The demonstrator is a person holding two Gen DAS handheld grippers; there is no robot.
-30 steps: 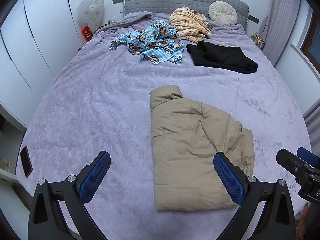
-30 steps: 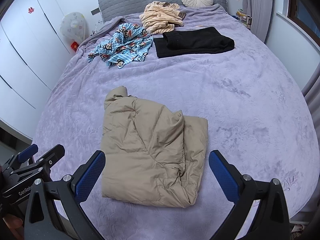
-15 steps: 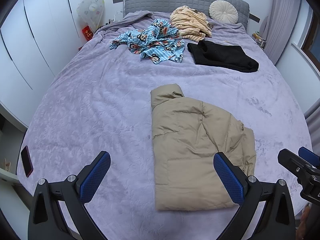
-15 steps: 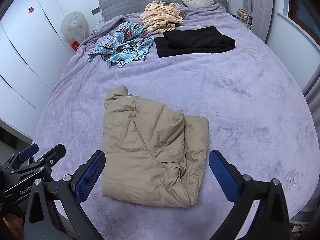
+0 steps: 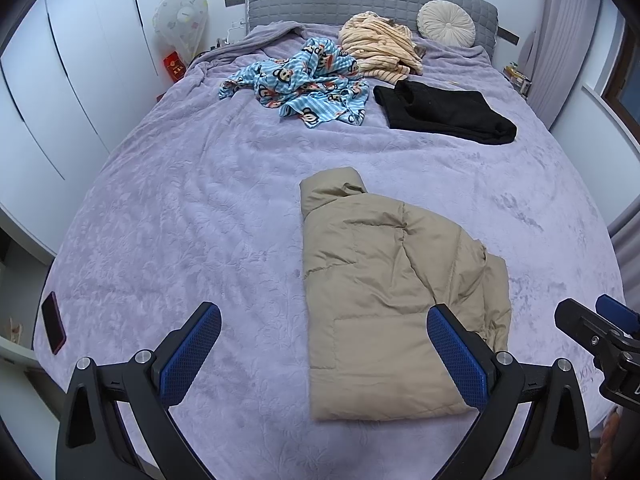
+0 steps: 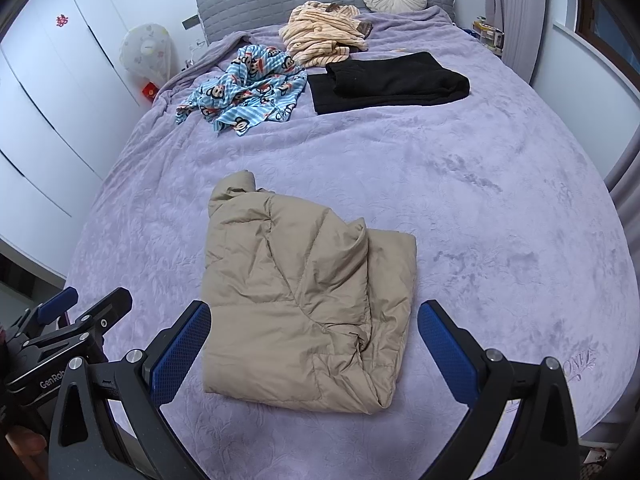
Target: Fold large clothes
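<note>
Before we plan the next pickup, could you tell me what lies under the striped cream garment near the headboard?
The striped cream garment rests on the purple blanket, its near edge overlapping the monkey-print cloth. Anything beneath the heap itself is covered and cannot be seen.

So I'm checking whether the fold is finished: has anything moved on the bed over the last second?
Nothing visibly changed. The tan jacket lies folded on the bedspread as before, and both the left gripper and the right gripper are open above it and hold nothing, as before. The clothes near the headboard are as they were.
</note>
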